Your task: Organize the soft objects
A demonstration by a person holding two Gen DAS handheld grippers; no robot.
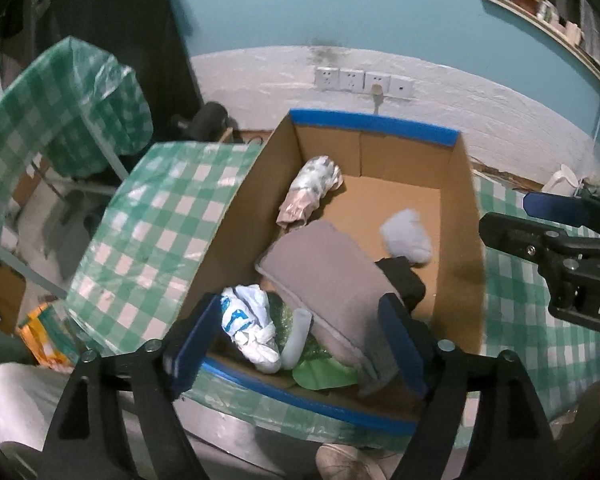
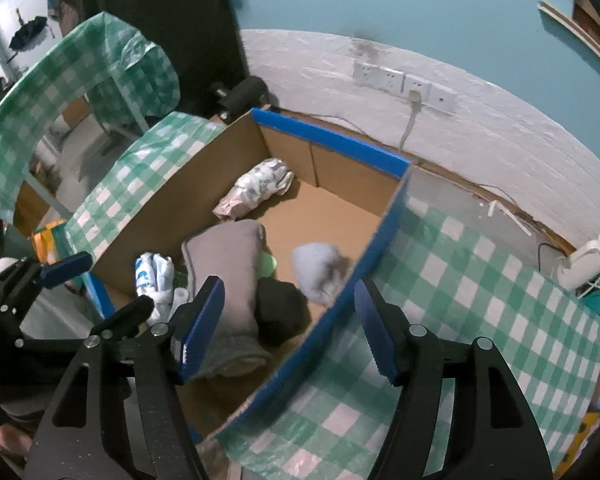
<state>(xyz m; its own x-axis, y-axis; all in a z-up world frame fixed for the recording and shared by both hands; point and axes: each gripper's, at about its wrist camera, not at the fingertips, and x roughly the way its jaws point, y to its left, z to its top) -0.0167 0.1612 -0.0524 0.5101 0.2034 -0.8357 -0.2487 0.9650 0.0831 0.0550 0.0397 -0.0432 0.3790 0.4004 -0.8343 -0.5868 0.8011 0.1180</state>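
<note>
1. The grey cushion (image 1: 324, 268) lies in the cardboard box (image 1: 236, 216) on the tabletop (image 1: 156, 224), its long axis slanting from the box's middle down to the near wall, where its knit end droops.
2. A rolled patterned bundle (image 1: 312, 188) lies toward the far-left corner, pointing diagonally at it.
3. The left wrist view alone shows the green item (image 1: 324, 372) under the cushion; the right wrist view shows the black cloth (image 2: 280, 308) in full, touching the cushion and just beside the pale blue puff (image 2: 316, 268).
4. The left gripper (image 1: 296, 344) is spread wide above the cushion's near end and the white-and-blue cloth (image 1: 248, 324), holding nothing.
5. The right gripper (image 2: 288, 328) is parted, straddling the box's blue-taped right wall, empty.
</note>
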